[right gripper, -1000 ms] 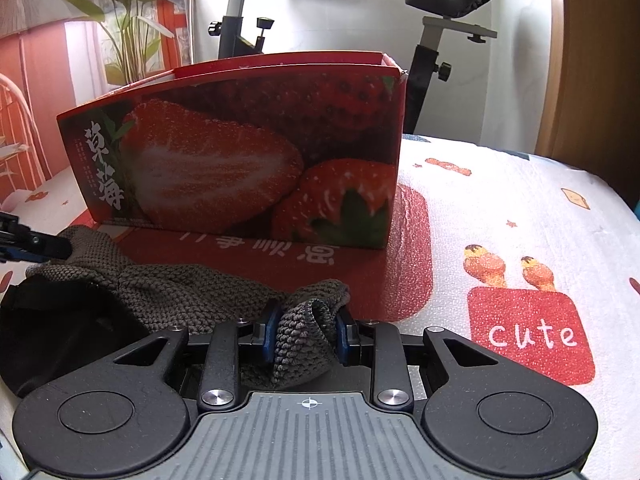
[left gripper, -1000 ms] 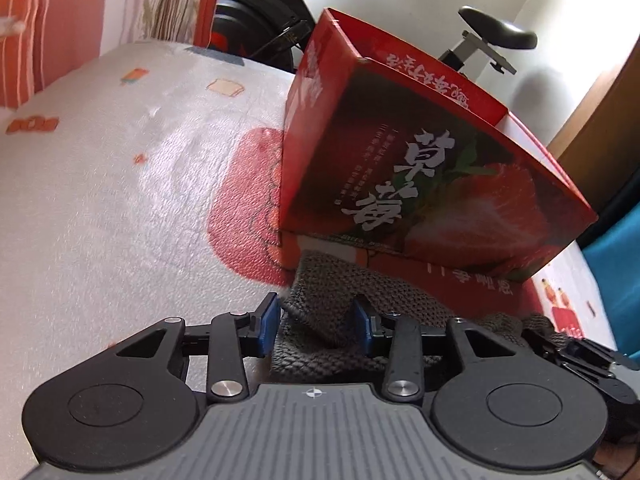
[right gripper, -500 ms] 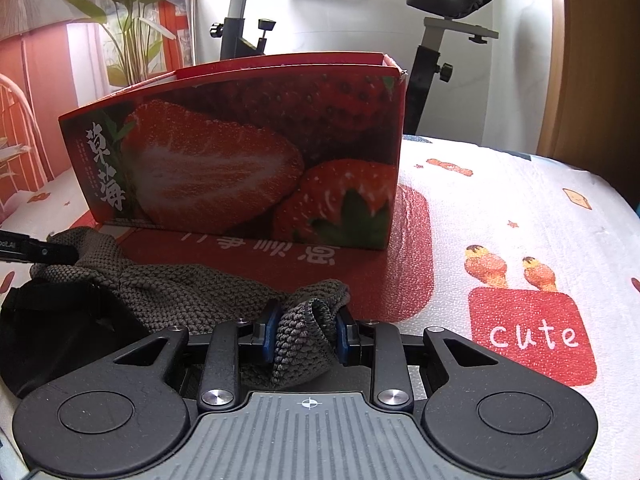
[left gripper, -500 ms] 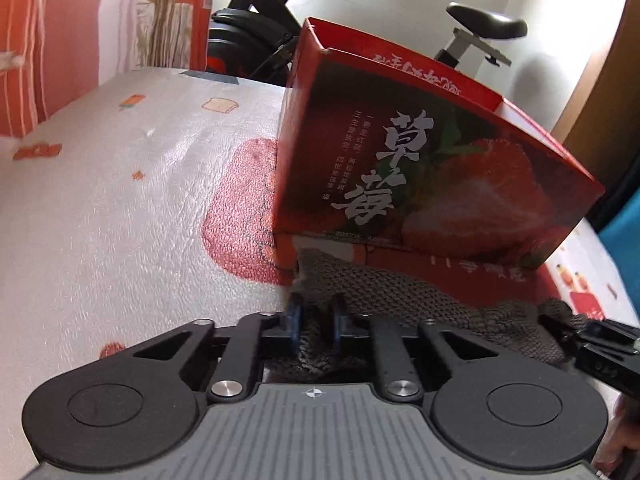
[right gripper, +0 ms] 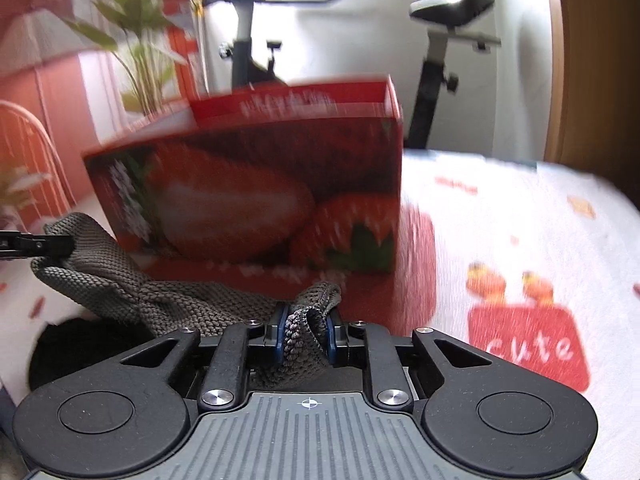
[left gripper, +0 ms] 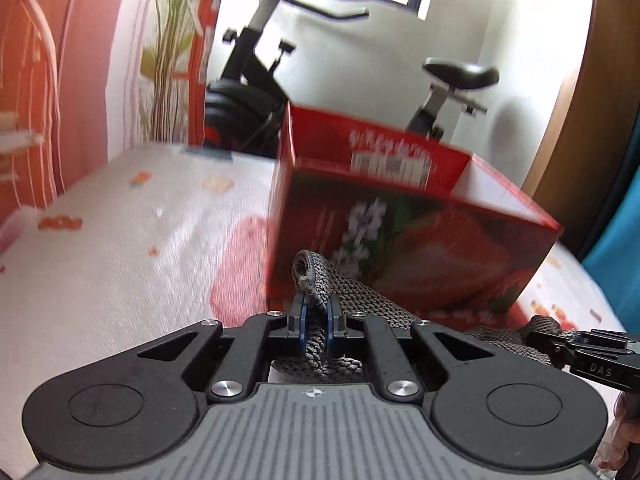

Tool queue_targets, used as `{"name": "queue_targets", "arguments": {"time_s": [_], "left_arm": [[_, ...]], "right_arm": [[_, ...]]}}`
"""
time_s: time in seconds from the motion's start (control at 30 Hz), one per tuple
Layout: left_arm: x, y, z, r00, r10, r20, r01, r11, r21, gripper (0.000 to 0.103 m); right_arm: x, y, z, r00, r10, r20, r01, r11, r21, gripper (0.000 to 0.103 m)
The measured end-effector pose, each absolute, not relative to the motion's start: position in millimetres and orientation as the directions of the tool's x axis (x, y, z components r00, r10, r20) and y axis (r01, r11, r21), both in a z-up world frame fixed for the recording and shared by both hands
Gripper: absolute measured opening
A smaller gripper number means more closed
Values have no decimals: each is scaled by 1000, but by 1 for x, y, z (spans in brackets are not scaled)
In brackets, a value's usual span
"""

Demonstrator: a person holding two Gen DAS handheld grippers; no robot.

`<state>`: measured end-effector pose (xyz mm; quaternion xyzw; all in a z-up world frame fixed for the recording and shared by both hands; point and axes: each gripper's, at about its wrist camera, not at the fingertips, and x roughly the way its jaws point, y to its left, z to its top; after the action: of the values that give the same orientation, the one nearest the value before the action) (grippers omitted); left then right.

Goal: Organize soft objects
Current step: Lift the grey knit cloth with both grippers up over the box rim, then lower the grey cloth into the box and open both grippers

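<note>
The left gripper point(left gripper: 315, 322) is clamped on one end of a grey-brown knitted cloth point(left gripper: 360, 292), its blue-padded fingers drawn narrow with a fold of the knit standing up between them. The right gripper point(right gripper: 306, 332) pinches the other end of the same knitted cloth point(right gripper: 160, 300), its fingers also close together around a bunched edge. The cloth stretches between the two grippers, sagging in front of a red strawberry-printed cardboard box point(left gripper: 420, 240). In the right wrist view, the left gripper's tip shows at the far left edge, biting the cloth's corner, and the box point(right gripper: 260, 192) stands just behind the cloth with its top open.

The box sits on a bed covered with a white blanket point(right gripper: 520, 208) printed with red patches, one reading "cute". Both views are motion-blurred. Behind the bed stands an exercise bike point(left gripper: 460, 76), and a leafy plant point(right gripper: 136, 40) rises at the left against a red and white wall.
</note>
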<state>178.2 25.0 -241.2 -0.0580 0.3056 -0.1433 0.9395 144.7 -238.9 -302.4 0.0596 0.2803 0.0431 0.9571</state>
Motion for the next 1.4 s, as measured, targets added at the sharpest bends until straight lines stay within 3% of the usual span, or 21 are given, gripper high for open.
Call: {"name": "queue_targets", "arguments": {"time_s": [0.3, 0.6, 0.93, 1.1, 1.27, 1.4], "left_arm": [[169, 28, -193, 845, -308, -437, 230, 947, -223, 10], [214, 9, -145, 883, -307, -356, 270, 951, -151, 10], [302, -45, -139, 901, -254, -352, 291, 955, 55, 10], [341, -66, -162, 866, -223, -447, 311, 941, 135, 10], [358, -69, -184, 806, -238, -541, 350, 930, 113, 10], [366, -66, -191, 775, -247, -582, 366, 926, 94, 10]], "right_arm": [[137, -235, -230, 922, 137, -361, -119, 990, 72, 17], [192, -247, -164, 941, 113, -320, -151, 984, -98, 17], [316, -242, -174, 918, -6, -396, -119, 949, -291, 16], [349, -225, -204, 875, -14, -485, -174, 924, -341, 16], [367, -210, -223, 815, -3, -580, -254, 898, -361, 16], [380, -213, -225, 764, 8, -645, -261, 918, -299, 16]]}}
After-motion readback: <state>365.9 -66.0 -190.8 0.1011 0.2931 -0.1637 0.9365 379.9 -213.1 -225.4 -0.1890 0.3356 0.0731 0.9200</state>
